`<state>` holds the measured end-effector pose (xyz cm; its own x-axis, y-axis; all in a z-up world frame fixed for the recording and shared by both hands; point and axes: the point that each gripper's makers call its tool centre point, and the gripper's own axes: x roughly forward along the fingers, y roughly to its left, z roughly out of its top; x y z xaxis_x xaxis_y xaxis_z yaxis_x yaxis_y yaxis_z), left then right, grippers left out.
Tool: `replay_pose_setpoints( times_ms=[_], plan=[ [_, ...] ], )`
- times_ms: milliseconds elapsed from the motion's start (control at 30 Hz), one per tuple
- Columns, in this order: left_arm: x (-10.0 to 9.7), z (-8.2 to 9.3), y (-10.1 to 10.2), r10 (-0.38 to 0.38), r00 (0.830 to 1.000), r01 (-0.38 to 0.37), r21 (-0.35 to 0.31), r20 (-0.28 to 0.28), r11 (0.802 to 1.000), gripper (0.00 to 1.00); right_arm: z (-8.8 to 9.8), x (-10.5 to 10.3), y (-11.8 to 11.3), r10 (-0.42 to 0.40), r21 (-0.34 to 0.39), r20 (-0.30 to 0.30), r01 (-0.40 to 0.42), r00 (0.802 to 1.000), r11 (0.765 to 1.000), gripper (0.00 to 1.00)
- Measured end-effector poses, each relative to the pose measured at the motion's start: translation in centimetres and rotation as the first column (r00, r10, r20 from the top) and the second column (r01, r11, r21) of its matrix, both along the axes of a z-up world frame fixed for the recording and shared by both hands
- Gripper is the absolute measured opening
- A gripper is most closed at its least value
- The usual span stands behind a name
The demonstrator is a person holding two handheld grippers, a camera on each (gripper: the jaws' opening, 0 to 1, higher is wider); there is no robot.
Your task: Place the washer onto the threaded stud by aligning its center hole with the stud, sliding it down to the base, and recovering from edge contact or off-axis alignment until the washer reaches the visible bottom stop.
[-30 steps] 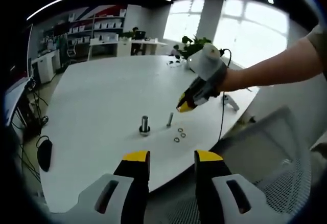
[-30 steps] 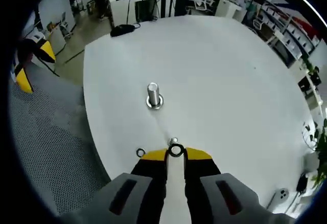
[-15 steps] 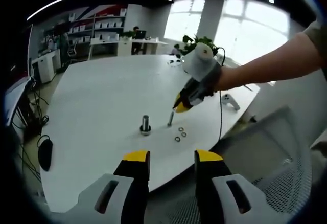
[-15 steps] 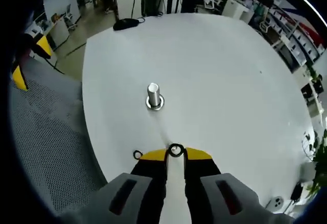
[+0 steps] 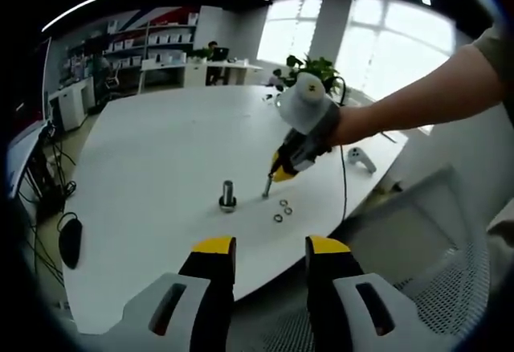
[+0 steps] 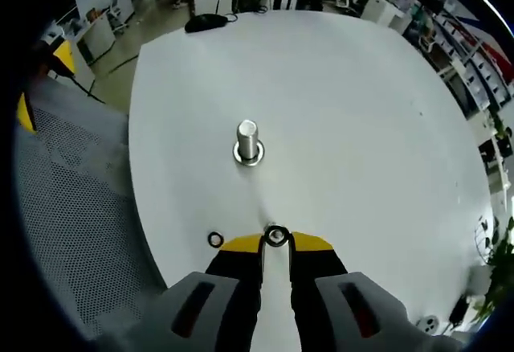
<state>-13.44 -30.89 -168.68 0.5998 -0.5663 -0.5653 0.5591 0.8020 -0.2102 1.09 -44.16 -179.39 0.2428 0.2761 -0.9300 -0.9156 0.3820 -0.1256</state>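
The right gripper (image 6: 275,243) pinches a washer (image 6: 276,235) at its tips. The threaded stud (image 6: 248,140) stands farther ahead. The left gripper (image 5: 271,249) hangs open.

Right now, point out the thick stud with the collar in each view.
Left gripper view: the thick stud stands just below and left of centre, left of the right gripper.
Right gripper view: the thick stud stands upright near centre, beyond the washer in the right gripper.
Shared landmark: the white table it stands on.
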Motion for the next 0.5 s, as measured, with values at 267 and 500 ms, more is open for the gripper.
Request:
replay_pose_setpoints(
  times_ms=[267, 500],
  plan=[
    [-0.1, -0.1, -0.1, -0.003, 1.0, 0.003, 0.0, -0.007, 1.0, 0.32, -0.8, 0.3, 0.0, 0.012, -0.017, -0.021, -0.012, 1.0, 1.0, 0.14],
    [-0.1, -0.1, 0.0, 0.002, 1.0, -0.002, 0.0, -0.011, 1.0, 0.32, -2.5, 0.6, -0.5, 0.018, -0.053, -0.053, -0.021, 0.998, 0.998, 0.14]
  ],
)
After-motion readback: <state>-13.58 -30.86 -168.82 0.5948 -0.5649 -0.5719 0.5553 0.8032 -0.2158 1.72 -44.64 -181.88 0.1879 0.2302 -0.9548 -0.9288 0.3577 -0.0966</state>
